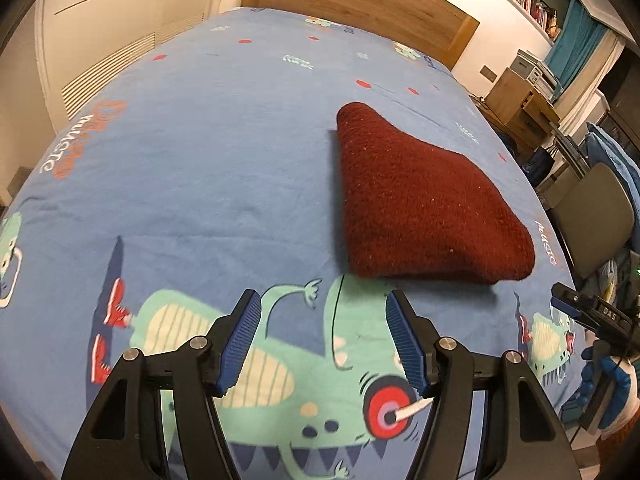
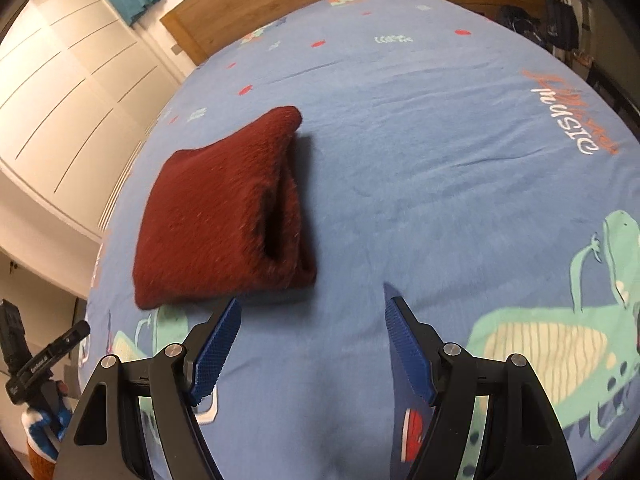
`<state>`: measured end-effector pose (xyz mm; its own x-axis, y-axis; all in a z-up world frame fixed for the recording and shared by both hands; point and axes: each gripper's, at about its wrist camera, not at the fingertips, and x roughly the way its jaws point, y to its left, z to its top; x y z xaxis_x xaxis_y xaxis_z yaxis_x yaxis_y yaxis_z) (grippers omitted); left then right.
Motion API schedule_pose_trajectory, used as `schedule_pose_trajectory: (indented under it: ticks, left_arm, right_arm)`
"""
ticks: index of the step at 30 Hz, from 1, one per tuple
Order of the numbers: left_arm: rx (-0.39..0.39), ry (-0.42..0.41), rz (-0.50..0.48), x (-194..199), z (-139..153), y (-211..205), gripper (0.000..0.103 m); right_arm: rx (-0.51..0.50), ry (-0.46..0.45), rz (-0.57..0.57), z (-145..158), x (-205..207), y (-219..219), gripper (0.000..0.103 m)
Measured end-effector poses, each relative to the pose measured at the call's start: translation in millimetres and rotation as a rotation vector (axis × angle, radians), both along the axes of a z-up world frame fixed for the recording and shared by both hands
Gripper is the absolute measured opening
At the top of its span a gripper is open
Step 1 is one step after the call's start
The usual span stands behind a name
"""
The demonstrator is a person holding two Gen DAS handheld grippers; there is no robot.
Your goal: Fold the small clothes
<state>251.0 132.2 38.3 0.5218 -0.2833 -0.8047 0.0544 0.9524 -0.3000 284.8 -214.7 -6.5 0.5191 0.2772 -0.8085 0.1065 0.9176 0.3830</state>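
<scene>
Printed bedsheet [image 2: 400, 128]: in the right wrist view, white lettering "music" [image 2: 568, 120] stands at the upper right, overlying orange lettering too blurred to read. In the left wrist view the same white word [image 1: 66, 144] appears at the left edge, turned sideways, beside orange lettering beginning "Dino" [image 1: 94, 136]. At the right edge of the left wrist view, the other gripper's black body [image 1: 600, 314] bears small white letters reading roughly "DAS".

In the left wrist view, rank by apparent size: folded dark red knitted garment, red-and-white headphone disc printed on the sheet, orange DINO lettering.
1. Folded dark red knitted garment
2. Orange DINO lettering
3. Red-and-white headphone disc, though nearness enlarges it; the last two are close.
</scene>
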Motion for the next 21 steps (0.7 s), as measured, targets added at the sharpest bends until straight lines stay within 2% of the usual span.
schedule_pose_trajectory:
  ticks: [4, 6, 9, 15, 21]
  left_arm:
    - [0.025, -0.034, 0.003, -18, 8, -2, 0.069]
    - [0.038, -0.05, 0.007, -26, 11, -3, 0.078]
    - [0.059, -0.079, 0.02, -39, 13, -7, 0.085]
    - [0.094, -0.121, 0.053, -60, 12, -13, 0.09]
    - [0.07, -0.146, 0.034, -78, 14, -27, 0.089]
  right_arm:
    - [-0.044, -0.04, 0.014, 13, -28, 15, 0.076]
    - [-0.052, -0.063, 0.019, 19, -43, 23, 0.076]
    - [-0.073, -0.095, 0.02, 27, -65, 34, 0.076]
    - [-0.102, -0.147, 0.021, 41, -98, 49, 0.077]
    - [-0.114, -0.192, 0.018, 49, -125, 57, 0.077]
